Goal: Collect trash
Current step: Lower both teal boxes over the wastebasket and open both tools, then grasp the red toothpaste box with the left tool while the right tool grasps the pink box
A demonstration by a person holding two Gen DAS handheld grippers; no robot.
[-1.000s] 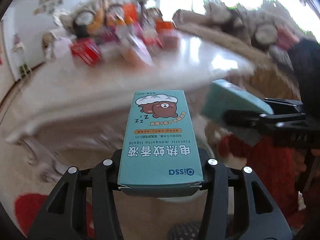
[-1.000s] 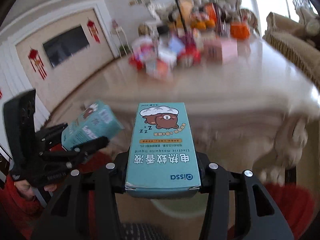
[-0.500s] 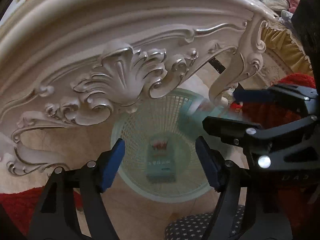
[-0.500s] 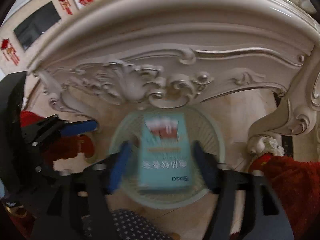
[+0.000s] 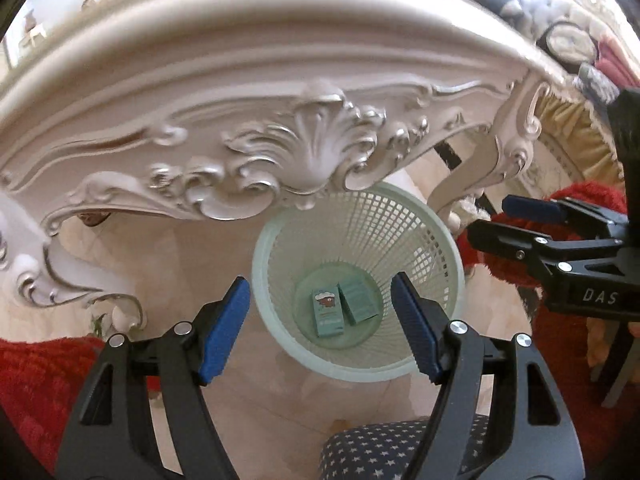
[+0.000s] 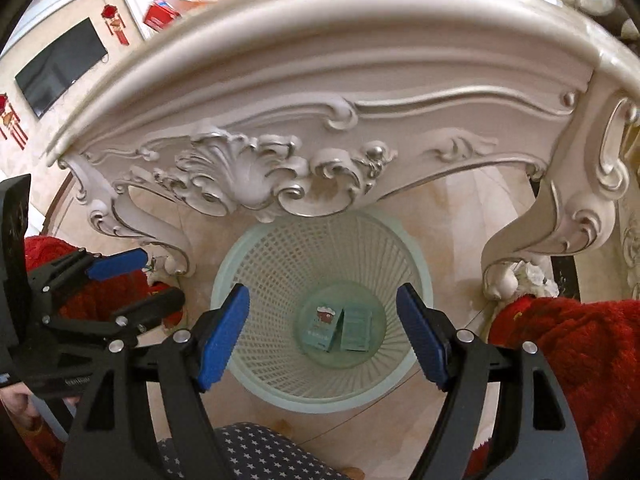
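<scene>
Lattice plastic basket (image 5: 420, 240), rectangular cartons (image 5: 328, 314)

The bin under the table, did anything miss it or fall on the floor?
Nothing stands out. Both teal boxes lie side by side on the bottom of the mesh bin, and no trash shows on the floor around it.

Bright daylight, blown out at the top right of the left wrist view. Strong fisheye bending with dark corners. The carved counter (image 5: 280, 92) edge is slightly motion-blurred; the basket (image 6: 320, 396) is sharp.
</scene>
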